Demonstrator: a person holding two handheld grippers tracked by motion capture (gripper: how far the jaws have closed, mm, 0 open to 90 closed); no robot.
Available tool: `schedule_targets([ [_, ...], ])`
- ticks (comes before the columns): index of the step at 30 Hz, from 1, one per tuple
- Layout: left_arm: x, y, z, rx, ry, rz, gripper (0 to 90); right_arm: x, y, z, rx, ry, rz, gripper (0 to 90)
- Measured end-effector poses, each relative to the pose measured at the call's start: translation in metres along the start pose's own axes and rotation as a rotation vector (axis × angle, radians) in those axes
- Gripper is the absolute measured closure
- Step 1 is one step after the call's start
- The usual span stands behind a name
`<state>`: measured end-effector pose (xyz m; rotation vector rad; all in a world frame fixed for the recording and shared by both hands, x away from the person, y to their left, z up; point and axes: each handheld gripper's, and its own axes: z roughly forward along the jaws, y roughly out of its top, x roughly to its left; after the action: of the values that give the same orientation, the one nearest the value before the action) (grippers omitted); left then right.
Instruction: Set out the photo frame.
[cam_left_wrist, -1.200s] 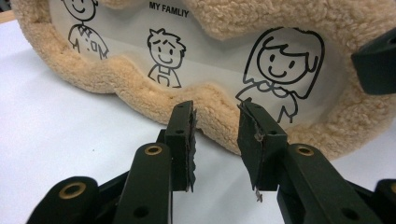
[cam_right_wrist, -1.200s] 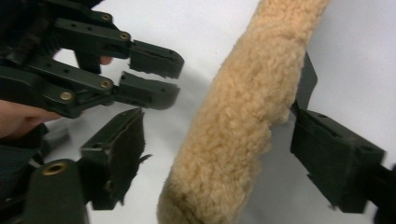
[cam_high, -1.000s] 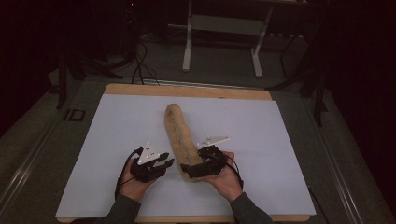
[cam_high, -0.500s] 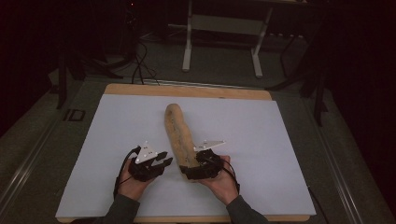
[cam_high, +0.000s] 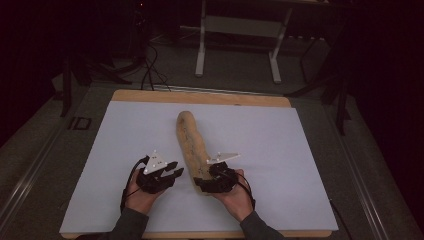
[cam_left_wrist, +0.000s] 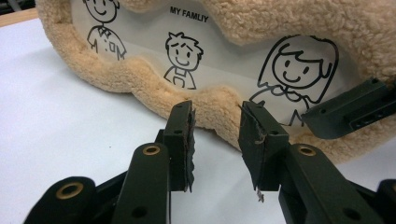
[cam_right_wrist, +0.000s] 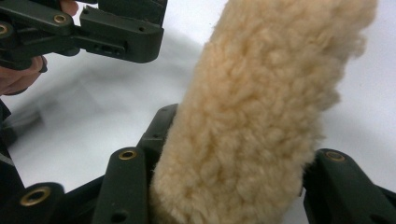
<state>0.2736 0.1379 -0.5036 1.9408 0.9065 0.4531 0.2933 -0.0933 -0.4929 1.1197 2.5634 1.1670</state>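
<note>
Both forearms are coming in from the table's near edge. The left gripper (cam_high: 172, 171) is resting low, its jaws standing apart around nothing — the right gripper (cam_high: 202, 181) has just been closing its jaws, now pressing something between them.

Printed in black capitals, "MY FAMLIY", on the clear window (cam_left_wrist: 224, 51) of the fleecy tan case (cam_left_wrist: 140, 88), above three cartoon figures.

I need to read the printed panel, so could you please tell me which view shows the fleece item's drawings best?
The left gripper view: the drawings are close and sharp. The high view gives faint marks; the right gripper view gives plain fleece.
</note>
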Motion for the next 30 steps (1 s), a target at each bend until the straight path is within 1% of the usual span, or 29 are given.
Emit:
schedule_targets([
  [8,0.001,0.000,-0.001,-0.003,0.003,-0.003,65.2,0.001,-0.001,0.000,-0.004,-0.021,-0.004,54.3],
  [15,0.002,0.000,-0.002,-0.006,0.006,-0.008,65.3,-0.002,-0.002,-0.003,-0.003,-0.039,-0.006,58.5],
  [26,0.006,0.000,-0.004,-0.013,0.013,-0.018,65.3,-0.010,-0.004,-0.009,-0.006,-0.066,0.001,67.6],
  [30,0.007,0.000,-0.005,-0.013,0.017,-0.020,65.3,-0.014,-0.005,-0.011,-0.007,-0.063,0.005,69.4],
])
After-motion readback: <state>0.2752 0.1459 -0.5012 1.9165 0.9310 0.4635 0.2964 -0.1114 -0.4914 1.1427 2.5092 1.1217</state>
